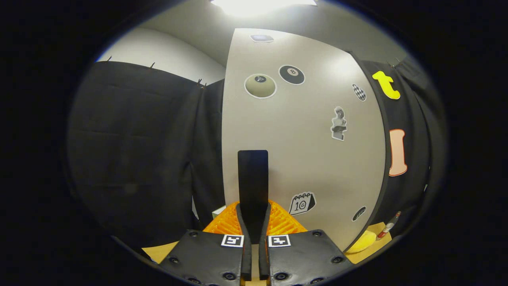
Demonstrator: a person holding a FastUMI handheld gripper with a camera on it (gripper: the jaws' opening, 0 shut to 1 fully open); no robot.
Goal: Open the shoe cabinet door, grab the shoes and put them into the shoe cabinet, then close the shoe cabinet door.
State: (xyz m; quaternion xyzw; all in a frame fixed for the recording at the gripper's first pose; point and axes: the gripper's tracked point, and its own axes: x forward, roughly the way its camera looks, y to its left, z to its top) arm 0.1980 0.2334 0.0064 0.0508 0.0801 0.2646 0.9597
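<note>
Between the jaws of the gripper, closed tight on it, stands the black handle of the white shoe cabinet door, which fills the space just ahead. That pinch suits swinging the door; whether opening or closing, I cannot tell.

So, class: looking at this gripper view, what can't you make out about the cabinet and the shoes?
- Cabinet interior: hidden behind the door.
- Whether the door is shut or ajar: its far edge meets dark cloth.
- Handle: its lower end is covered by the gripper, whose fingers press on it.
- Yellow thing past the door's lower corner: mostly hidden, unidentifiable.
</note>
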